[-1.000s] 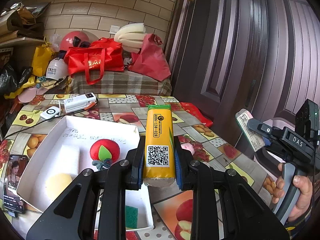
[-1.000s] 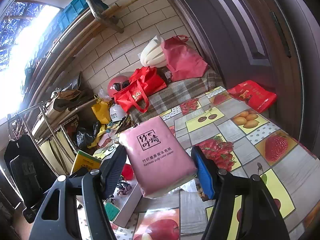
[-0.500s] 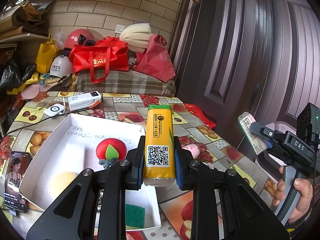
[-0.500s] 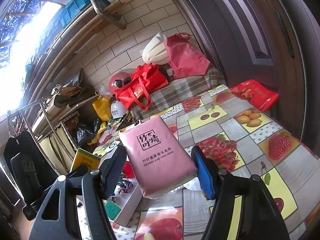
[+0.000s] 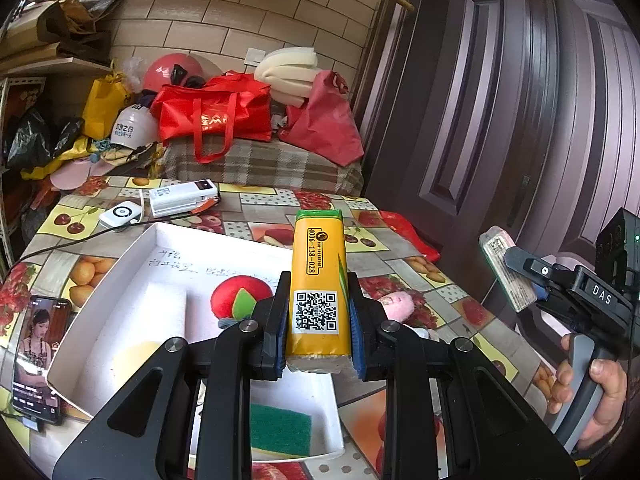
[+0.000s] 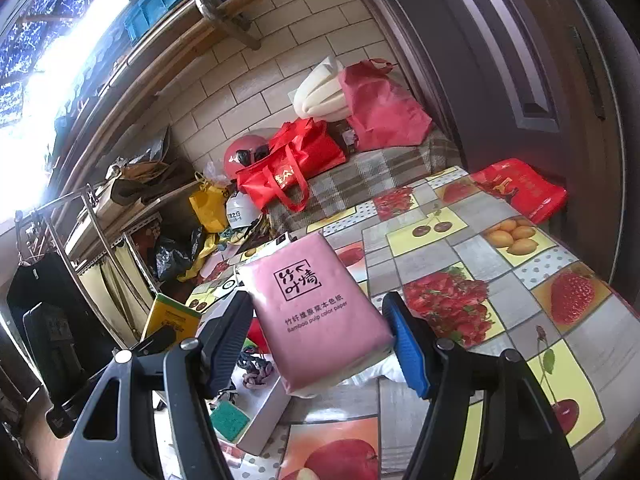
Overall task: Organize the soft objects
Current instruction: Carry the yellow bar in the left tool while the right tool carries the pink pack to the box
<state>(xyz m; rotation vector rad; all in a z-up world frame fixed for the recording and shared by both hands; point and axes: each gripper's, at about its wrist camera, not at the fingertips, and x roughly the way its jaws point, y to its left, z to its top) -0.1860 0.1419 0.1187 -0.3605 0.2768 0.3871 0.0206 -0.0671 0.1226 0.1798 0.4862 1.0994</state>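
Inside white box (image 5: 120, 276): red plush apple (image 5: 240, 298), green sponge (image 5: 280, 430), left gripper (image 5: 318, 332) clamping yellow pack (image 5: 318, 280), right gripper (image 6: 320, 340) clamping pink pack (image 6: 316, 312).

Phone (image 5: 38, 356), power bank (image 5: 182, 199), perhaps a helmet (image 5: 173, 72).

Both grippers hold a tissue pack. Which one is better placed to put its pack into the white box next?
Probably left. The left gripper holds the yellow pack right above the white box; the right gripper is beside it.

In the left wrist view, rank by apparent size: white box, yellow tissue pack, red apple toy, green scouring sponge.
1. white box
2. yellow tissue pack, enlarged by nearness
3. and 4. red apple toy and green scouring sponge: alike, both partly hidden
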